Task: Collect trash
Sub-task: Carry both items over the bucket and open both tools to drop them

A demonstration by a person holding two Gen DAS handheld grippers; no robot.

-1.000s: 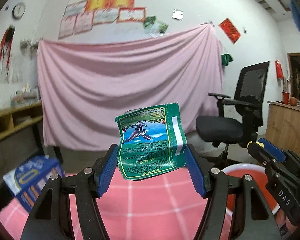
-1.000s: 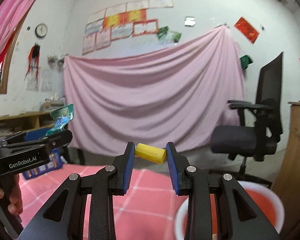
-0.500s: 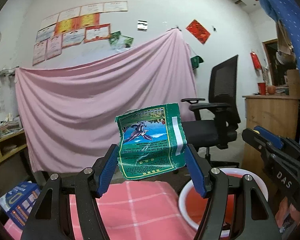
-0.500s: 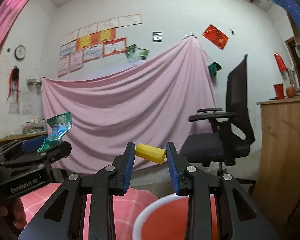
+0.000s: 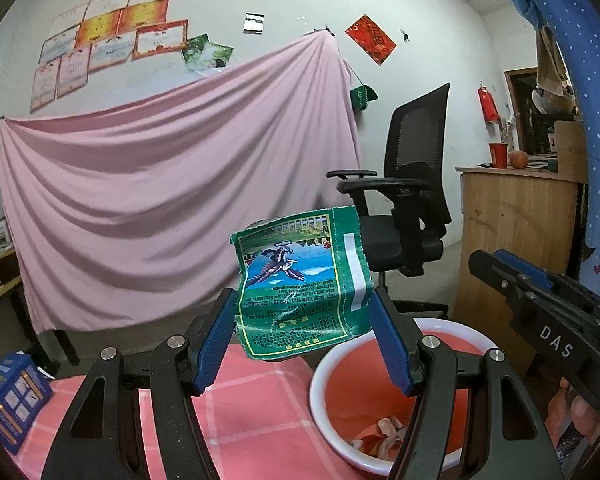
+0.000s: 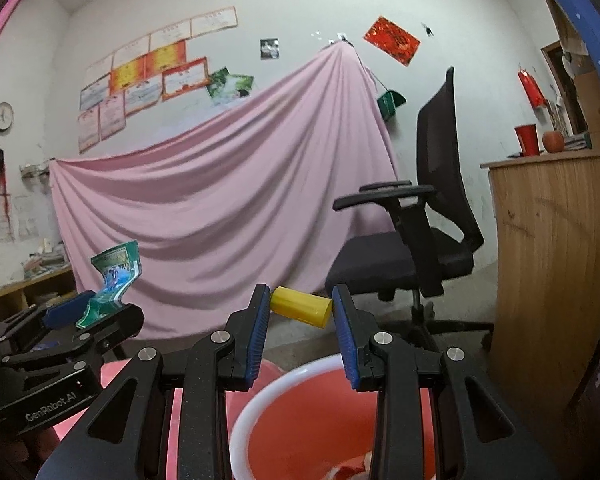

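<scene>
Both grippers have come nearer the red basin (image 6: 300,408), which now lies right under the right gripper (image 6: 302,314) clamping a yellow tube (image 6: 301,311) crosswise, while the left gripper (image 5: 302,338), pinching a green wrapper (image 5: 300,288), is beside its rim.

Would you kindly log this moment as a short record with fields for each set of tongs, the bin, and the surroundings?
left tongs: shut on green wrapper, held upright, above the table beside the bin
right tongs: shut on yellow cylinder, held above the bin
bin: red basin with white rim, scraps at its bottom
table: pink checked cloth, blue box at its left end
background: pink sheet, black office chair
</scene>
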